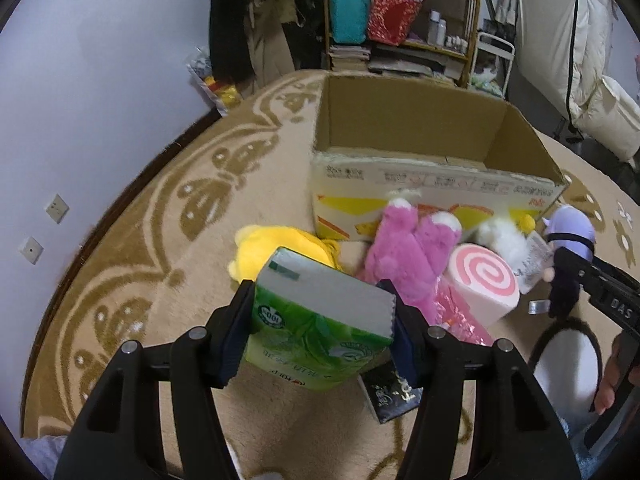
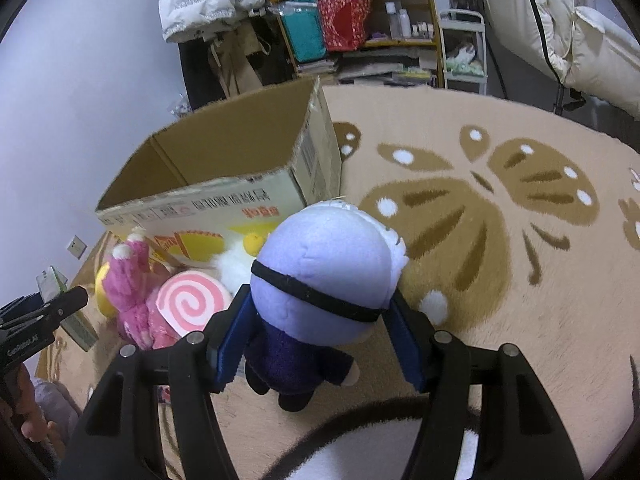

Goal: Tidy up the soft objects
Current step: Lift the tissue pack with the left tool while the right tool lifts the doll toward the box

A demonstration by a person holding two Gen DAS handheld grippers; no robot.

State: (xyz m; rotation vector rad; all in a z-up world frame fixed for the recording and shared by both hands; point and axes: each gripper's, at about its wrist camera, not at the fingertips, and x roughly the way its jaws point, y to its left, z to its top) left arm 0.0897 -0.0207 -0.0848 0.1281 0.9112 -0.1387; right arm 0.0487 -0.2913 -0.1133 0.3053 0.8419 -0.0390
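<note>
So both tongs are loaded here. The left gripper is clamped on a green tissue pack, pads pressing its two short sides, so the pack's long axis runs away from the camera toward the box. The right gripper is squeezing a purple doll around the neck and lower head, with the dark body hanging down below the jaws.

What matters for the drop is the open box. It sits on the rug ahead of both hands, mouth up and looking empty. From the left tongs it's ahead and a bit right; from the right tongs it's ahead and left, with the doll's head overlapping the near right corner in that view. The right hand looks nearer to the box.

Both grippers tilt downward and forward, held up off the rug.

Still lying on the rug against the box's near wall: a yellow plush, a pink plush, a swirl cushion and a white plush.
</note>
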